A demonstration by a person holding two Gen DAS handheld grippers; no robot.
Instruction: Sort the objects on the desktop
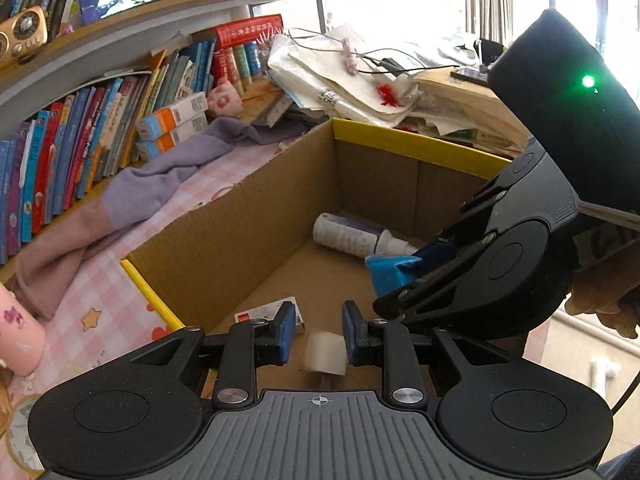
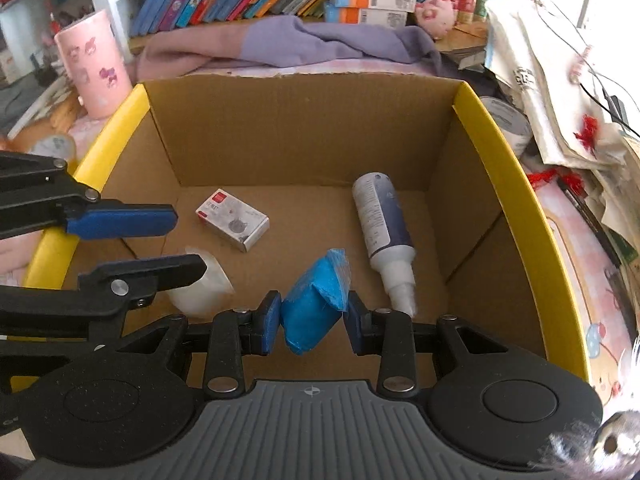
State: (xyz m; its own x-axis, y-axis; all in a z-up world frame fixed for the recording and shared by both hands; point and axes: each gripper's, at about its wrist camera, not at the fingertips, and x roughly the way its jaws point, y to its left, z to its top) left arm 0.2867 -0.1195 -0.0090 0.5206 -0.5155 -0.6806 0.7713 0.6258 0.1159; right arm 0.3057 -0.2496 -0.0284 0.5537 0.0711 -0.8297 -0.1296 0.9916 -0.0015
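Over the cardboard box both grippers hang, tilted down. The right gripper clamps a blue packet at lower centre of its view, above the box floor. The left gripper is closed to a narrow gap, and a small white cup sits between its pads, apparently held. A spray bottle and a small carton already lie inside. Each hand would do well to go lower before letting go, over bare floor, and to let go one at a time, since the two grippers sit close together.

Matt corrugated cardboard box
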